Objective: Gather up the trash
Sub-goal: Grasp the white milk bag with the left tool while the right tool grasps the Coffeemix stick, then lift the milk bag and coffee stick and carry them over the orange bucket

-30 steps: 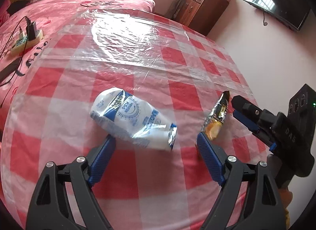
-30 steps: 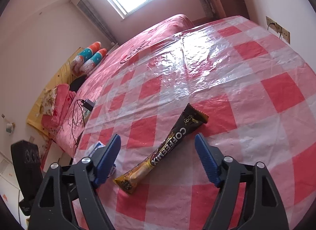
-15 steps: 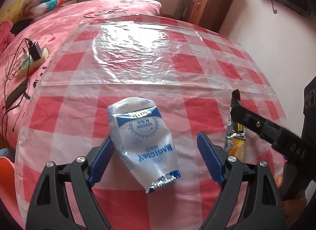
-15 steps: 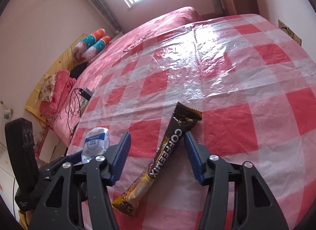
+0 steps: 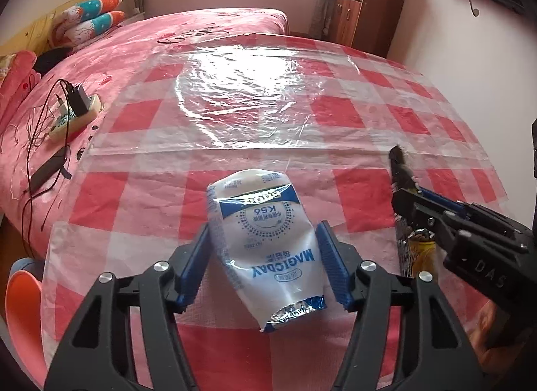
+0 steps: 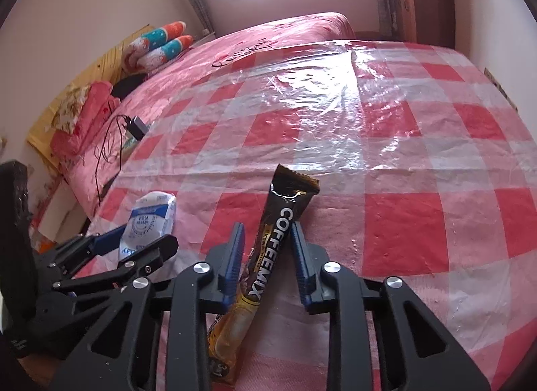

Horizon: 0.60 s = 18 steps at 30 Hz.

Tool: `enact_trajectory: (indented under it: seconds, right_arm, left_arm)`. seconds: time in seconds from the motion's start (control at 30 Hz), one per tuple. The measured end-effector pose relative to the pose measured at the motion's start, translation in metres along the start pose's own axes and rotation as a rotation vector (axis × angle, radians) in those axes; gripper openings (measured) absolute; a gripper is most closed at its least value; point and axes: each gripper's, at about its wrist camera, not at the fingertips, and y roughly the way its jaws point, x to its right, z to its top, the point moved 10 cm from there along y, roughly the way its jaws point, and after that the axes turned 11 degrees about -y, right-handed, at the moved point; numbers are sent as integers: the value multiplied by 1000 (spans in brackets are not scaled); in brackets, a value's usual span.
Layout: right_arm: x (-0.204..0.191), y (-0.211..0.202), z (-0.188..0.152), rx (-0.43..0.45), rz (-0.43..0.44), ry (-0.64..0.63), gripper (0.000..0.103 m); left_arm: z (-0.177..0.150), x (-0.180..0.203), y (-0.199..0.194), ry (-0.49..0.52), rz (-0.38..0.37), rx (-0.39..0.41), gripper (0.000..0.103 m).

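White pouch [image 5: 265,243]: crumpled blue-and-white wrapper, lower centre of the left wrist view, lying on the checked plastic sheet [image 5: 339,115]; long axis roughly in line with the fingers, torn foil end toward the camera.
Left gripper [image 5: 265,256]: spread, one blue pad on each side of the pouch; pads at or just beside its edges, contact not certain, no squeeze visible.
Coffee stick [image 6: 278,240]: black-and-gold COFFEEMIX sachet, centre of the right wrist view, flat on the same sheet; long axis from the bottom of the frame up and slightly right, dark end farthest from the camera.
Right gripper [image 6: 266,256]: partly closed, straddling the middle of the stick; narrow gaps on both sides, not yet pinching.
Key relation: each piece of trash already between its own gripper's fingers, long axis along the fingers, so probably only a squeeze across the narrow width needed.
Arm assignment: left nearer the pouch, right nearer the stick; the two grippers close side by side, pouch at lower left of the right wrist view.
Surroundings: pink bed [image 5: 208,31] under the sheet, power strip [image 5: 75,115] with cables at left, wooden cabinet [image 5: 369,11] at upper right.
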Motion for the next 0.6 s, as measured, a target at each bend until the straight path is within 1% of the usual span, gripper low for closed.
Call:
enact_trajectory:
  seconds: [0.1,0.33,0.43,0.6]
  right_arm:
    - [-4,2,0,-4,13,-21,21]
    - [-10,0,7,26,60,-32,18]
    - [-7,-5,9,48,84,-8,17]
    - [-3,-14,15,90,136,30,17]
  left_arm:
    - [-1,1,0,8,16,14,63]
    - [-1,0,-1,-24,24,40,63]
    - [-3,0,-2,-35,28,52,63]
    - [-2,-4,-3,-66,7,56,63]
